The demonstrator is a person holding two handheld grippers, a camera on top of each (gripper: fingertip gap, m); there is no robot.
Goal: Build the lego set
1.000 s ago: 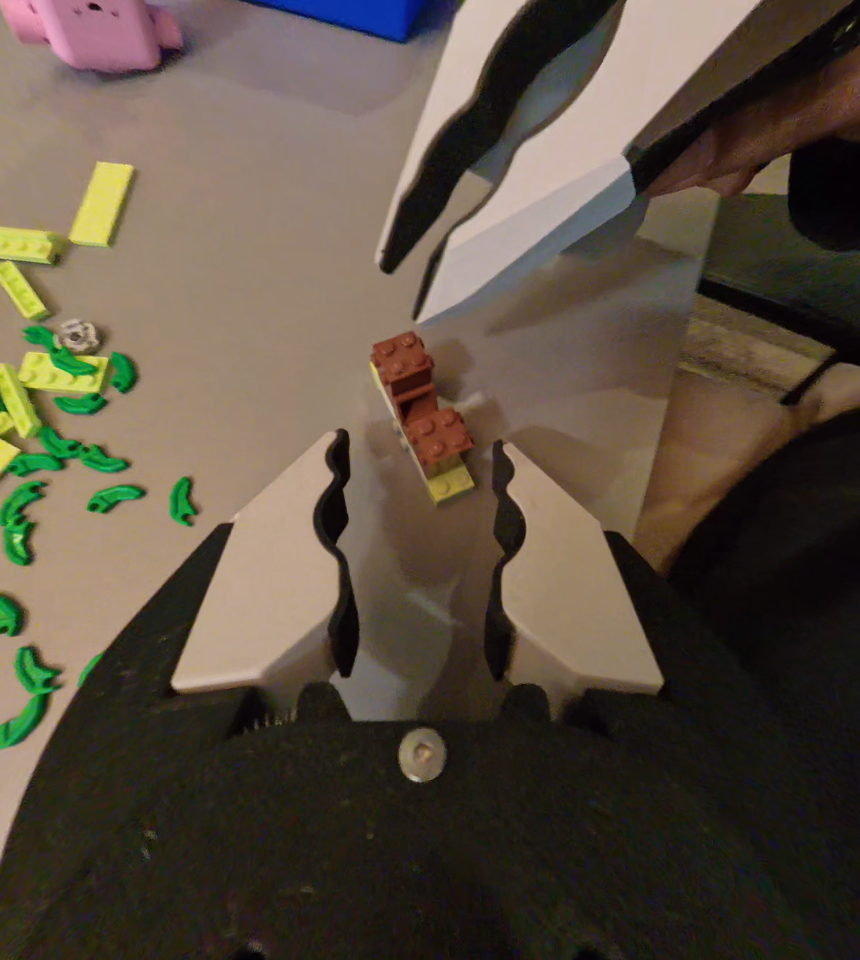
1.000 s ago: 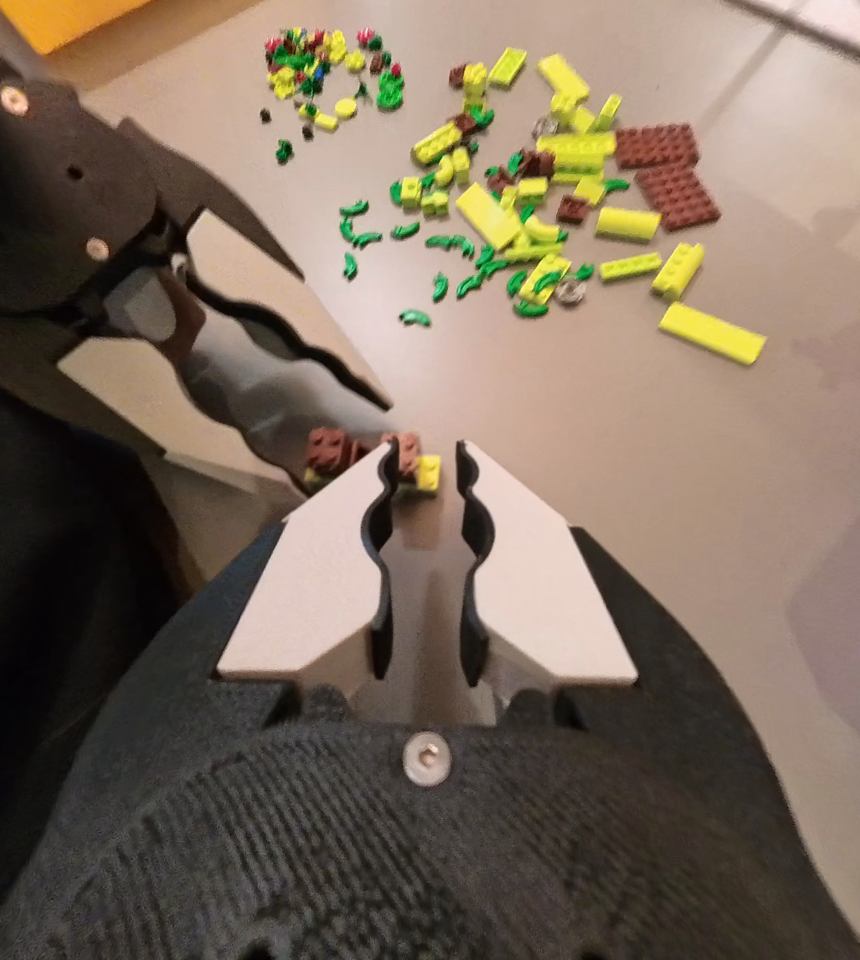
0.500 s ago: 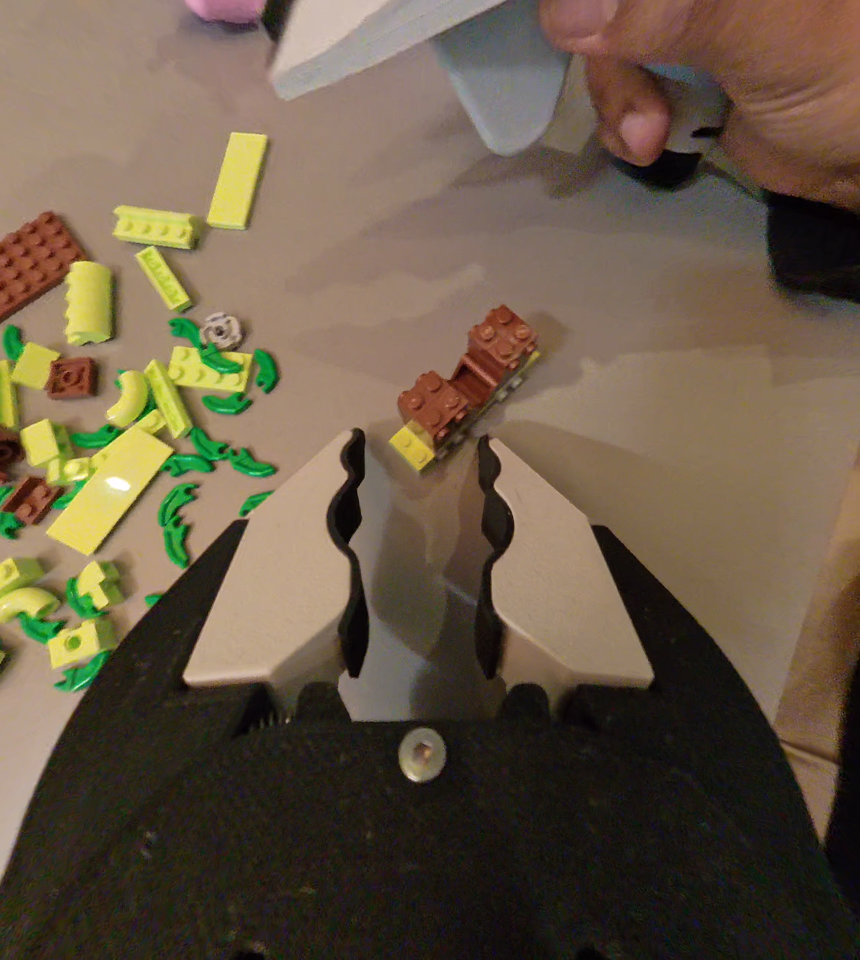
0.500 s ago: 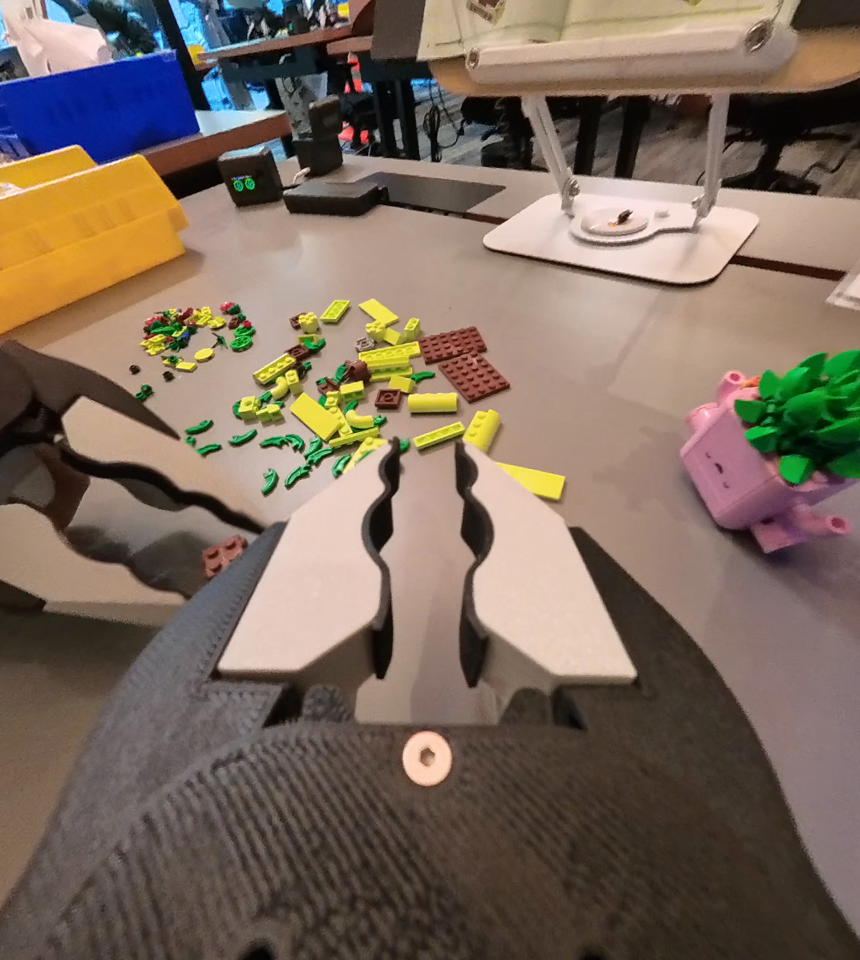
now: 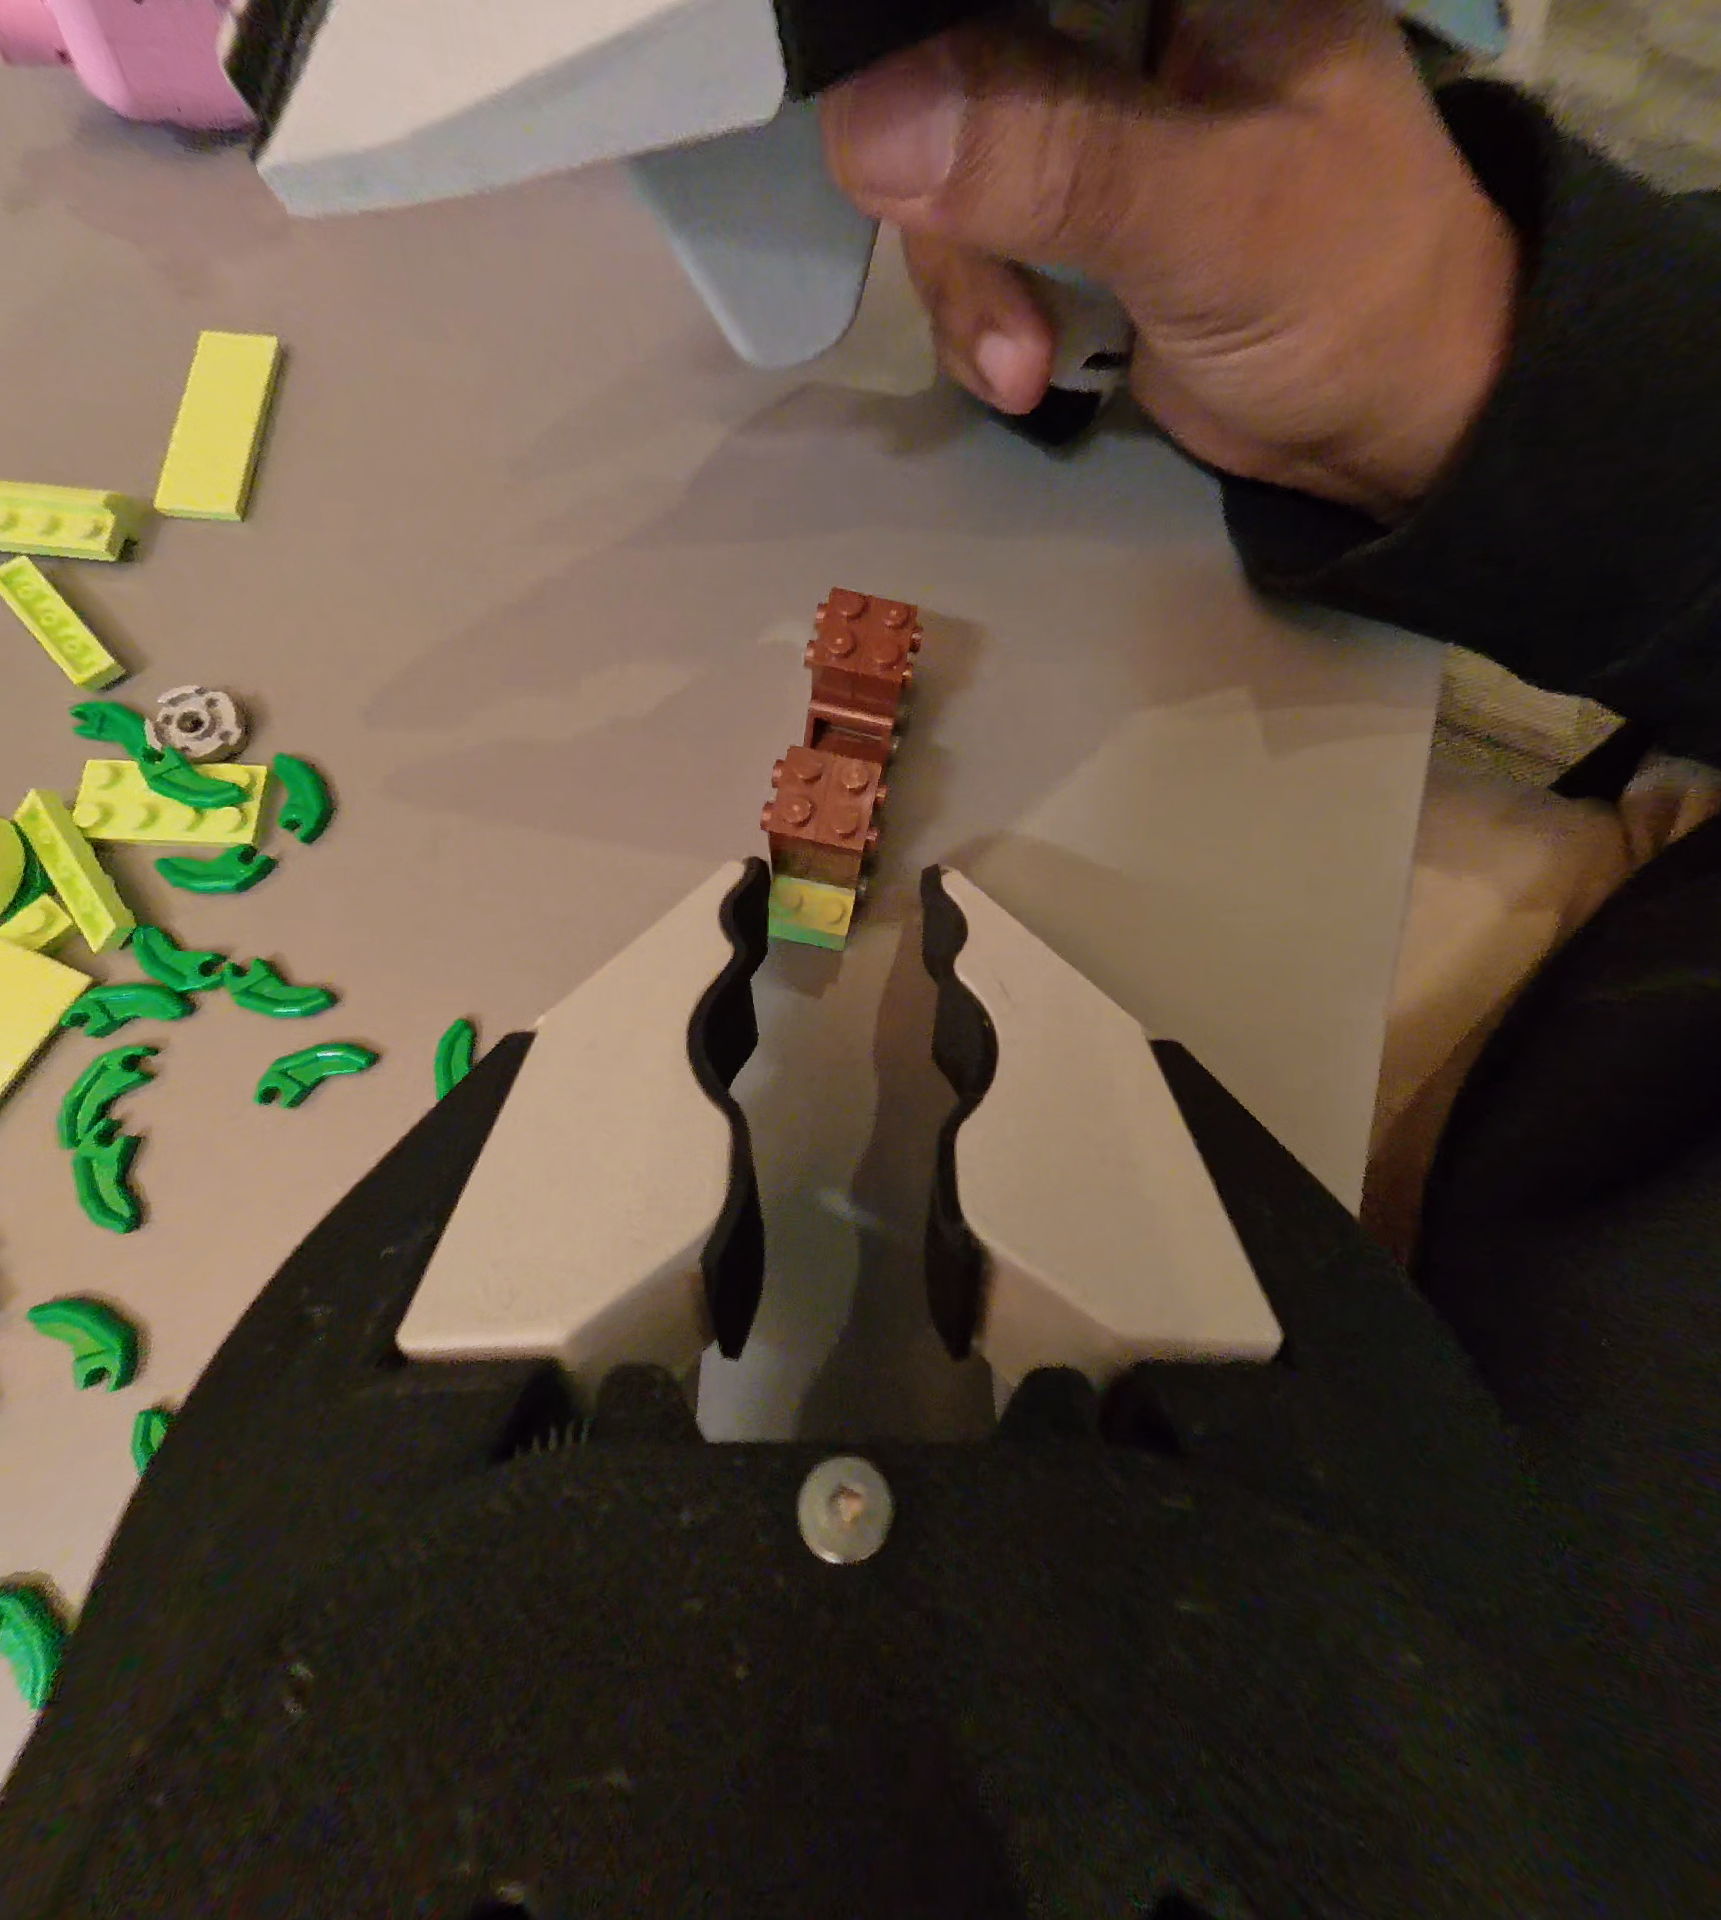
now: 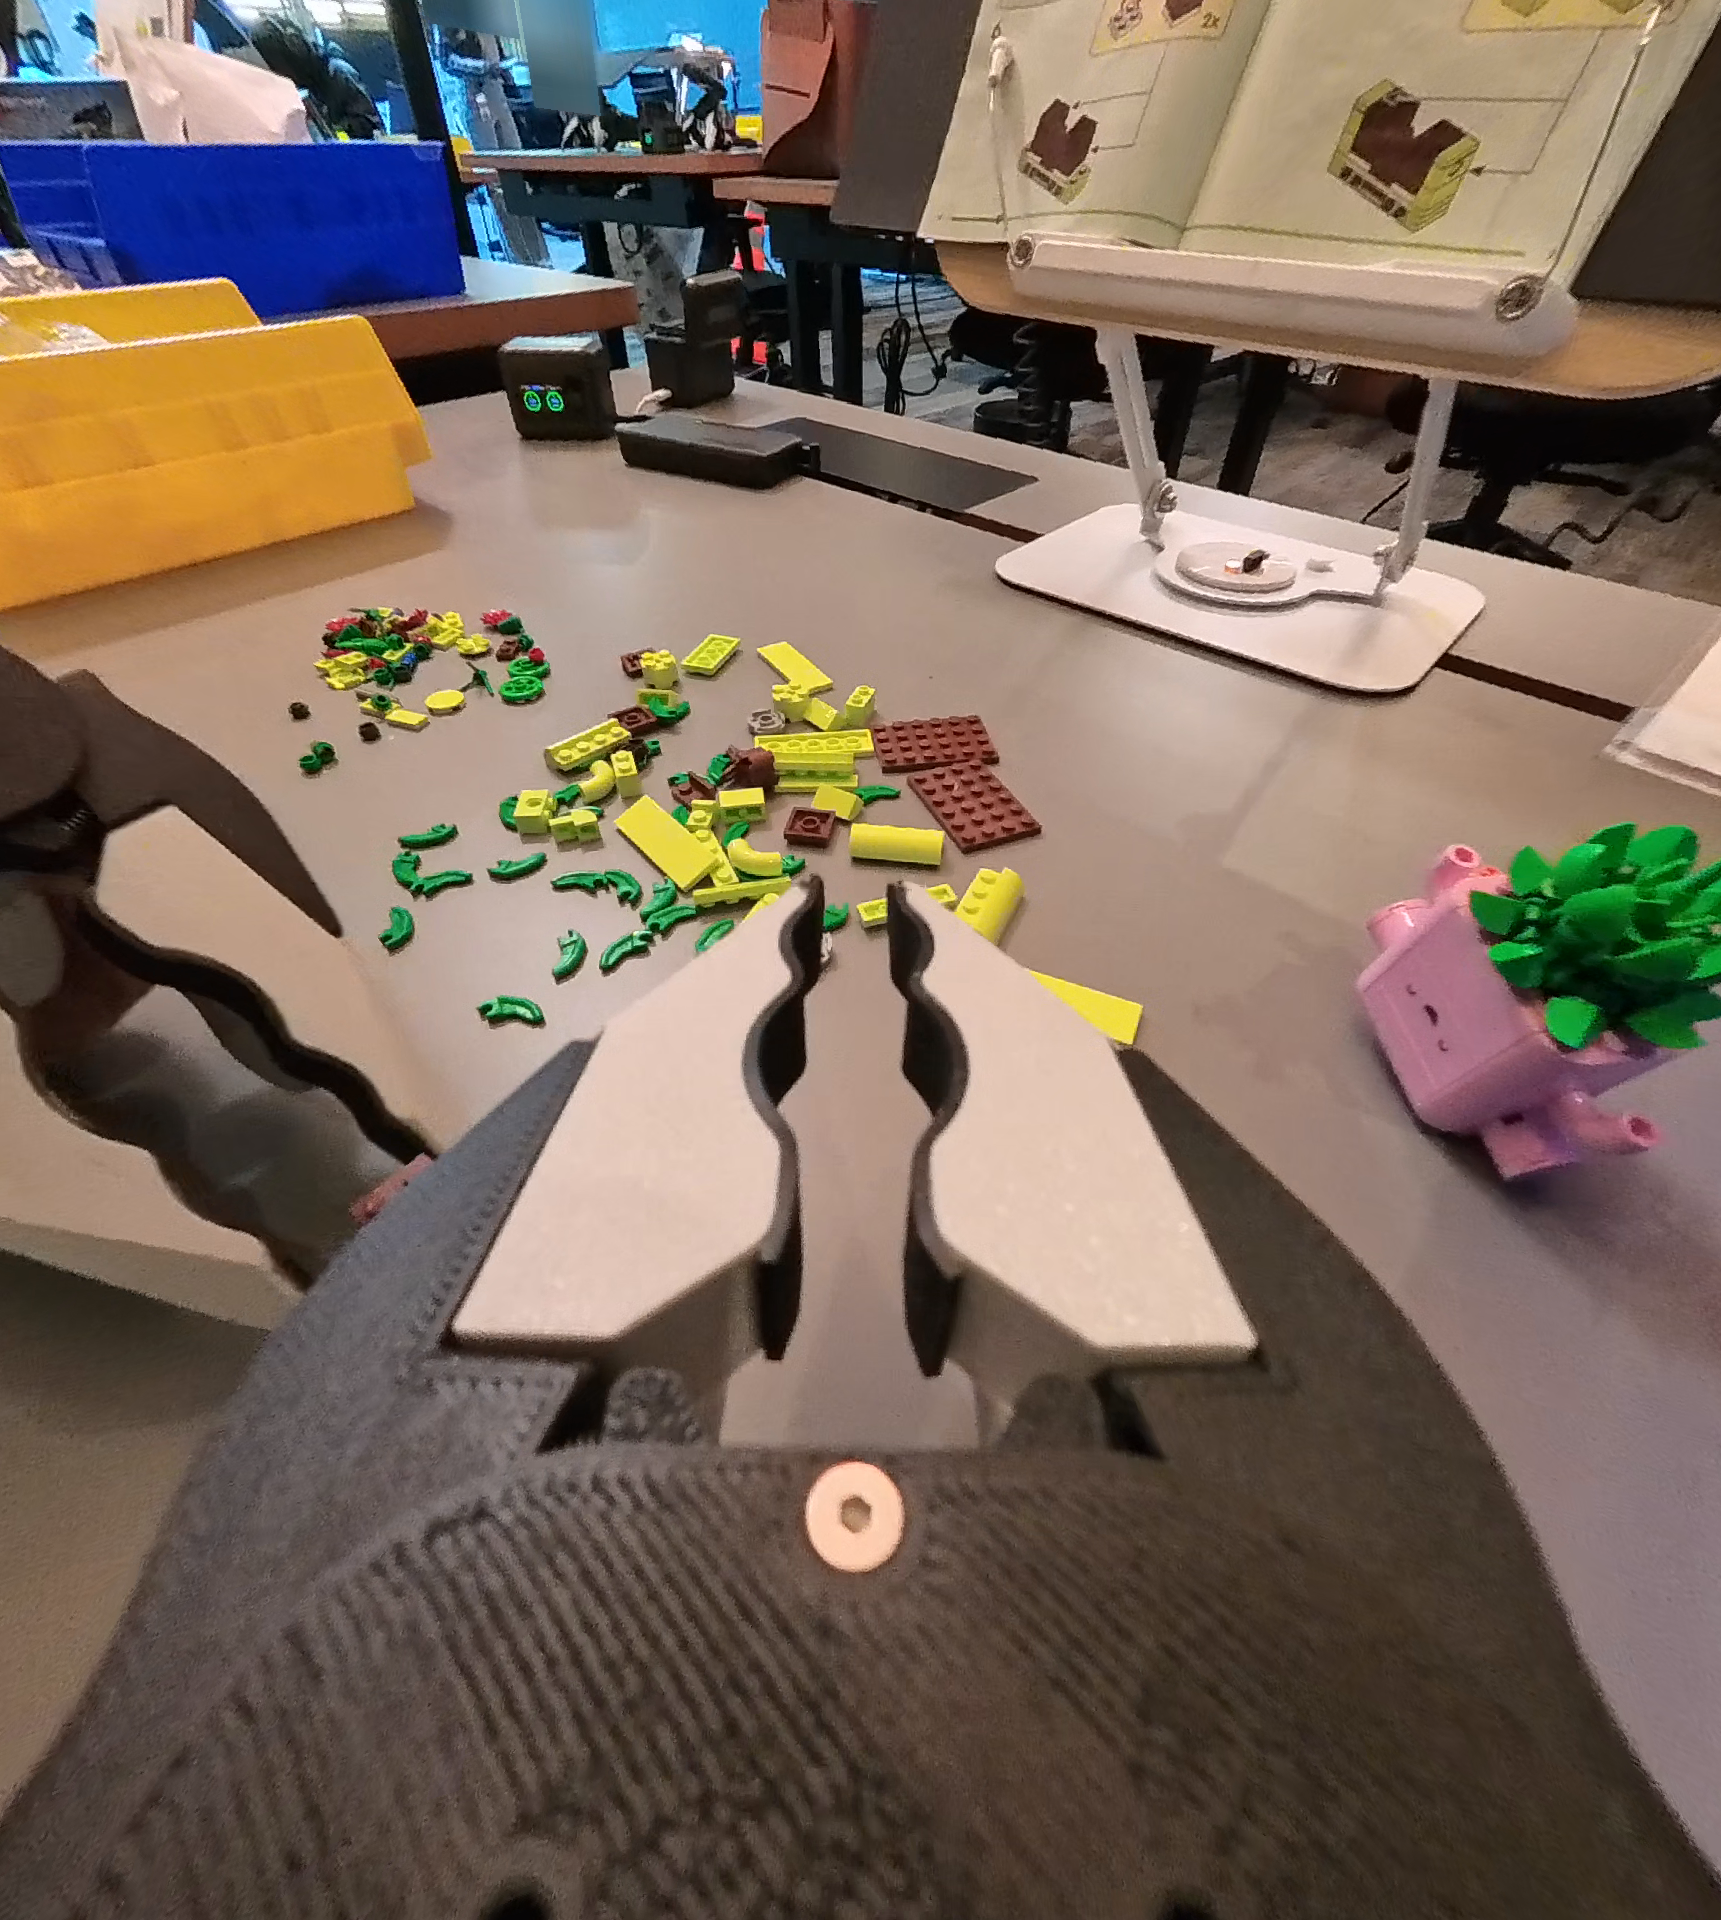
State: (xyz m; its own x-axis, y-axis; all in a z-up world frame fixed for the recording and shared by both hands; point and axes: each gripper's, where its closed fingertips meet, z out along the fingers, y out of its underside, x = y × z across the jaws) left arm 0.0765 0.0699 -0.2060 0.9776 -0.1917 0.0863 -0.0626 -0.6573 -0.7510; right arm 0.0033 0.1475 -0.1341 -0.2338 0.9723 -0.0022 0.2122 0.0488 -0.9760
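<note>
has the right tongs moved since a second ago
Yes. The right tongs have lifted and tilted up off the brown assembly; their view now looks across the table to the instruction stand.

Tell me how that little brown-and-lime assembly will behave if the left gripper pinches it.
The brown-and-lime assembly looks rigid and light, so it will probably skid on the smooth grey table if nudged. It is narrow and stacked, so it may tip sideways. The open left gripper should probably close across its long sides.

Brown-and-lime lego assembly (image 5: 840, 764) lies flat on table (image 5: 544, 540).
</note>
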